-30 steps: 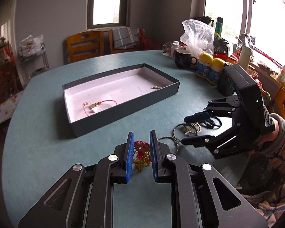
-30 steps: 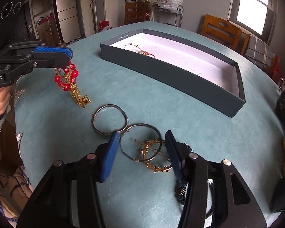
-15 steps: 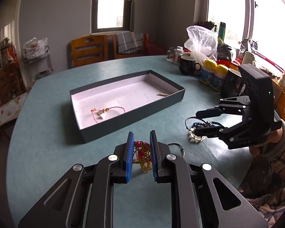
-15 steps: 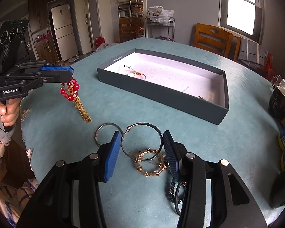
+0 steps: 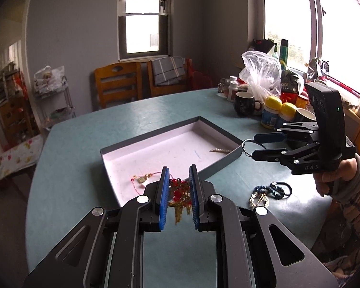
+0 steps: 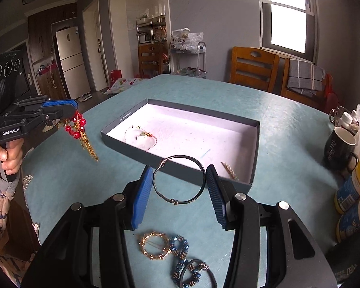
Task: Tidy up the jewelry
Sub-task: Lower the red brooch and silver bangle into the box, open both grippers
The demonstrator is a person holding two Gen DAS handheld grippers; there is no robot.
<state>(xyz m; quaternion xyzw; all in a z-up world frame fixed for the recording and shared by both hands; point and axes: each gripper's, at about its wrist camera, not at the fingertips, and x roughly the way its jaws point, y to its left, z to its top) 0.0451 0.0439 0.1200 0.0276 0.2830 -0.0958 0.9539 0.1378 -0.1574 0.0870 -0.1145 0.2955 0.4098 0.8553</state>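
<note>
My left gripper [image 5: 178, 192] is shut on a red bead and gold chain ornament [image 5: 180, 198], held in the air near the front left of the open dark box [image 5: 225, 165]; the ornament also shows in the right wrist view [image 6: 80, 132]. My right gripper [image 6: 178, 187] is shut on a dark wire bangle [image 6: 180, 180], lifted just before the box's near wall [image 6: 180, 168]. The box holds a red string bracelet [image 6: 141, 136] and a gold hair clip [image 6: 229, 169]. A gold ring brooch [image 6: 154, 244] and blue beaded bands [image 6: 187, 264] lie on the table.
A black mug [image 5: 244, 103], yellow-capped jars [image 5: 272, 115], bottles and a plastic bag [image 5: 261, 72] crowd the table's right side by the window. Wooden chairs [image 5: 117, 84] stand beyond the far edge. The teal table [image 5: 72, 156] spreads left of the box.
Both grippers rose and moved toward the box. The right one closed on the bangle and lifted it off the table. The left one still holds the red ornament.
</note>
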